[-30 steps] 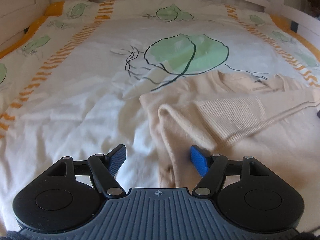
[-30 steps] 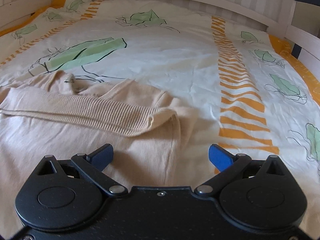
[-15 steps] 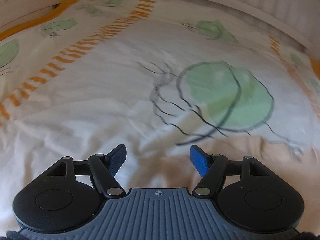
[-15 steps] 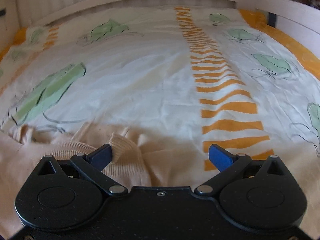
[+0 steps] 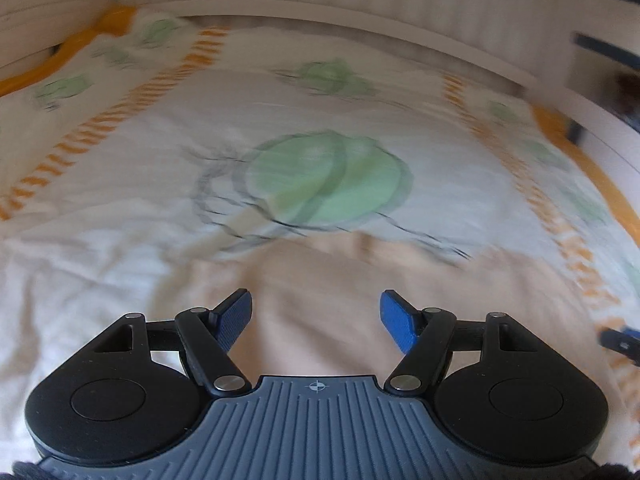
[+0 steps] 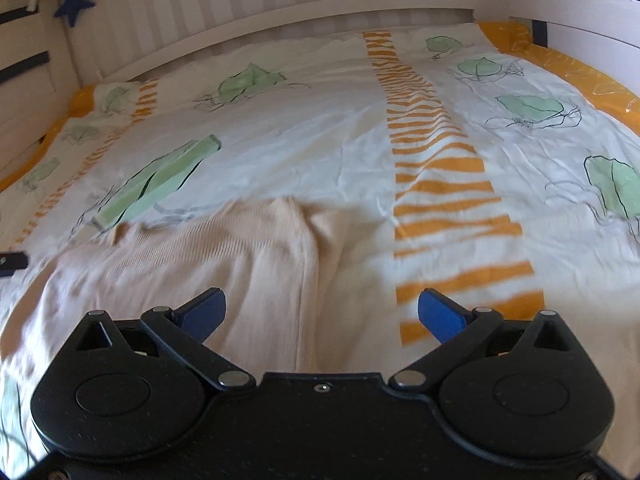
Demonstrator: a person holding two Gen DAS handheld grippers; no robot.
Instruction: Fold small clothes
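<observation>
A beige knit sweater (image 5: 340, 280) lies flat on the bed. In the left wrist view it is blurred and fills the space ahead of my left gripper (image 5: 316, 312), which is open and empty above it. In the right wrist view the sweater (image 6: 224, 264) spreads left of centre, with its right edge running down between the fingers of my right gripper (image 6: 322, 308). That gripper is open and empty just above the cloth. The tip of the right gripper shows at the right edge of the left wrist view (image 5: 620, 342).
The bed cover (image 6: 320, 128) is white with green leaf prints and orange striped bands (image 6: 436, 184). A white slatted headboard (image 6: 280, 20) and side rails (image 6: 580, 12) ring the bed. A blue star (image 6: 74, 2) hangs at the far left.
Both grippers have moved over the sweater. The folded-over sleeve seen a second ago is no longer visible; the sweater now looks flat. Both grippers stay open.
</observation>
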